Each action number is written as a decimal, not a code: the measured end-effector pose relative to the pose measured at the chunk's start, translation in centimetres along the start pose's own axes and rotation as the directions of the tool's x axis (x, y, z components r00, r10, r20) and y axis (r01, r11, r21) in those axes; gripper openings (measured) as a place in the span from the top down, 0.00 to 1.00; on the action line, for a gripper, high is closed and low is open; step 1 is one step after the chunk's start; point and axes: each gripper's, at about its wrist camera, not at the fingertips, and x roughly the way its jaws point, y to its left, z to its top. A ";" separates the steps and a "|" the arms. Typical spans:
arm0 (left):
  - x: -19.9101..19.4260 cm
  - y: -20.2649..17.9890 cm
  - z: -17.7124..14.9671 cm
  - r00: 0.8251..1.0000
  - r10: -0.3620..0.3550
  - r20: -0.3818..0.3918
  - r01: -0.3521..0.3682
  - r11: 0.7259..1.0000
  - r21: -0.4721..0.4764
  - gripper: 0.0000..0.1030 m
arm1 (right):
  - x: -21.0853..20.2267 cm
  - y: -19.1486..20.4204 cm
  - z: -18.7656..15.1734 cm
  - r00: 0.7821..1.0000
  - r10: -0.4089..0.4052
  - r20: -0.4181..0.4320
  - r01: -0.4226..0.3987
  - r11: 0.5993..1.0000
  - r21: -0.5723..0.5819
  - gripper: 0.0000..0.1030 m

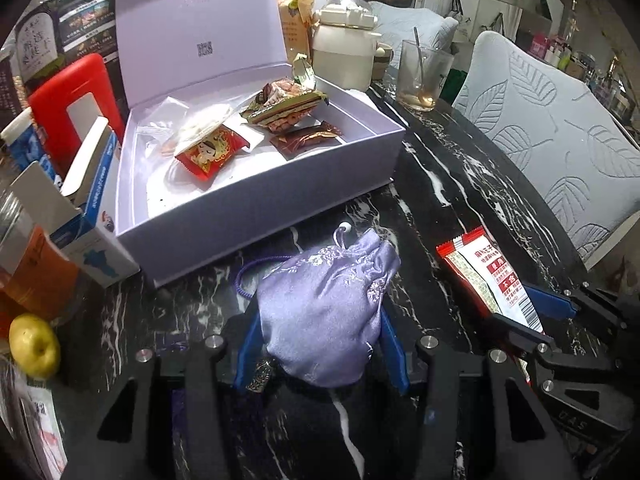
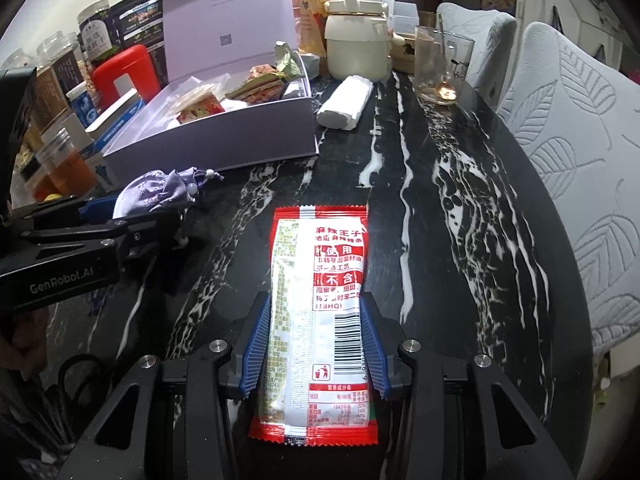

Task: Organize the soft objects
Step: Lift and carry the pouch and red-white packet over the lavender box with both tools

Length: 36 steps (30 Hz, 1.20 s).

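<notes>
A lilac satin drawstring pouch (image 1: 320,280) sits between the blue pads of my left gripper (image 1: 320,314), which is shut on it just above the black marble table (image 1: 420,184). In the right wrist view the same pouch (image 2: 156,194) shows at the left. My right gripper (image 2: 314,300) is shut on a red and white snack packet (image 2: 320,272), gripping its long sides. The packet (image 1: 484,276) also shows at the right of the left wrist view. An open lilac gift box (image 1: 280,216) stands just beyond the pouch with several wrapped snacks (image 1: 208,152) inside, its lid upright.
Left of the box stand a white and blue carton (image 1: 92,216), a red container (image 1: 72,96), jars and a yellow fruit (image 1: 34,344). Behind it are a cream bottle (image 1: 344,52) and a glass with a spoon (image 1: 422,76). A white roll (image 2: 346,102) lies by the box. Cushioned chairs (image 1: 560,140) line the right edge.
</notes>
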 end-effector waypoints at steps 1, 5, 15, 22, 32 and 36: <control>-0.3 -0.2 -0.2 1.000 -0.006 0.006 0.006 1.000 -0.001 0.50 | -0.2 0.1 -0.2 1.000 0.001 0.005 -0.001 1.000 0.005 0.58; -1.1 -0.9 -1.2 1.000 -0.019 0.009 0.019 1.000 0.003 0.50 | -1.0 0.5 -0.7 1.000 0.014 0.014 -0.014 1.000 0.014 0.58; -3.9 -0.8 -2.8 0.999 -0.016 0.052 0.017 1.000 -0.014 0.50 | -3.0 1.7 -2.1 0.998 0.044 0.054 -0.045 0.999 0.012 0.58; -5.7 -0.4 -4.2 0.997 -0.014 0.079 0.016 0.999 -0.030 0.50 | -4.0 2.9 -2.8 0.995 0.062 0.076 -0.063 0.998 -0.001 0.58; -8.6 0.7 -5.3 0.992 -0.004 0.129 0.012 0.998 -0.063 0.50 | -5.9 4.7 -3.5 0.989 0.104 0.105 -0.102 0.994 -0.027 0.58; -9.8 1.3 -5.3 0.988 -0.001 0.158 0.013 0.997 -0.076 0.50 | -6.8 5.4 -3.4 0.985 0.114 0.130 -0.111 0.993 -0.037 0.58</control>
